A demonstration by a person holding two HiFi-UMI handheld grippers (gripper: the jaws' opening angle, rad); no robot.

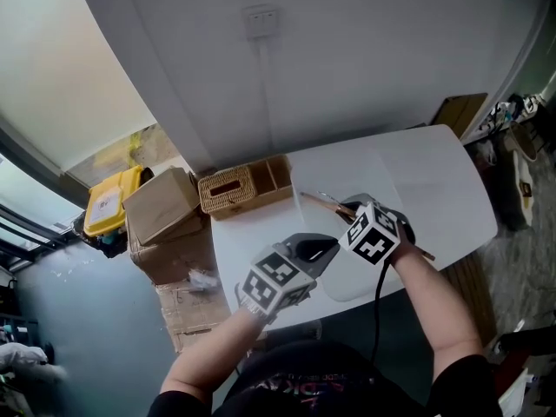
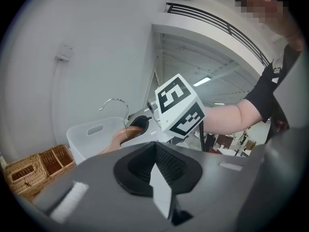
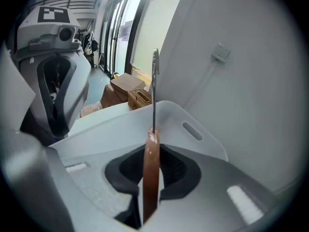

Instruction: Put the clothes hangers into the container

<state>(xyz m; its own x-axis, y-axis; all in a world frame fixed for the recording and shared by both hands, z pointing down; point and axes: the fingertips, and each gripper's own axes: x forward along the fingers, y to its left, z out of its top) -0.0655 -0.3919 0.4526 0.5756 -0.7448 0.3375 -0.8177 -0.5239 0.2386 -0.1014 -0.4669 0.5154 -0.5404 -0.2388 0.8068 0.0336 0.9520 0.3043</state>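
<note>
While the right gripper (image 3: 150,197) pinches the smooth brown wooden hanger (image 3: 151,153) edge-on in its jaws, thin metal hook pointing to 12 o'clock, it hangs over the white plastic container's (image 3: 207,140) rounded rim on the bench (image 1: 434,181). At its 8 o'clock, the left gripper's (image 2: 161,178) jaws sit pressed together, empty.

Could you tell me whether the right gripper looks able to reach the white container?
Probably yes: the right gripper, shut on the hanger, hangs just above the open container, with nothing in between.
</note>
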